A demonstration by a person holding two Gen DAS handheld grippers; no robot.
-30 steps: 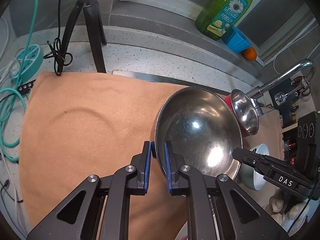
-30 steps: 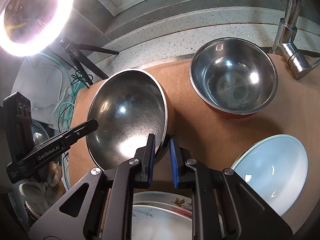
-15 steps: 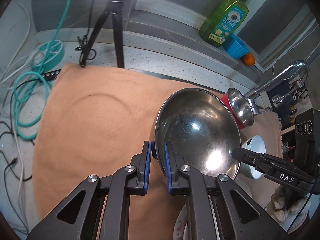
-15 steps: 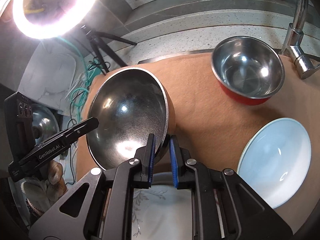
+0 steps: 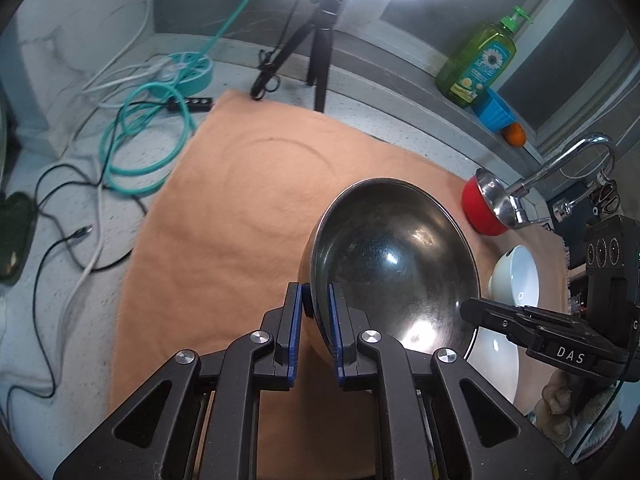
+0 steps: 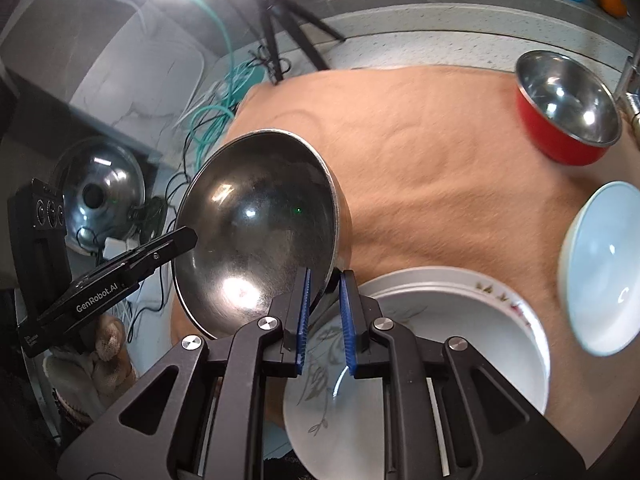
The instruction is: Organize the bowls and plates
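A large steel bowl (image 5: 392,268) (image 6: 260,232) hangs tilted above the orange mat (image 5: 240,208) (image 6: 432,152). My left gripper (image 5: 314,320) is shut on its near rim. My right gripper (image 6: 324,304) is shut on the opposite rim, right above a white leaf-patterned plate (image 6: 440,320). Each view shows the other gripper's fingertip at the bowl's far edge. A red steel-lined bowl (image 5: 478,208) (image 6: 568,108) stands at the mat's far right by the faucet. A pale blue bowl (image 5: 516,276) (image 6: 604,264) sits nearer, beside the plate.
A tripod (image 5: 320,52) and teal cables (image 5: 148,136) lie off the mat's far left corner. A green soap bottle (image 5: 476,64), a blue cup and an orange stand on the back ledge. The faucet (image 5: 560,168) arches at the right. A steel lid (image 6: 100,192) lies left of the mat.
Both grippers have carried the steel bowl leftward and nearer, away from the red bowl. The patterned plate now lies under my right gripper, and more of the mat's left side shows.
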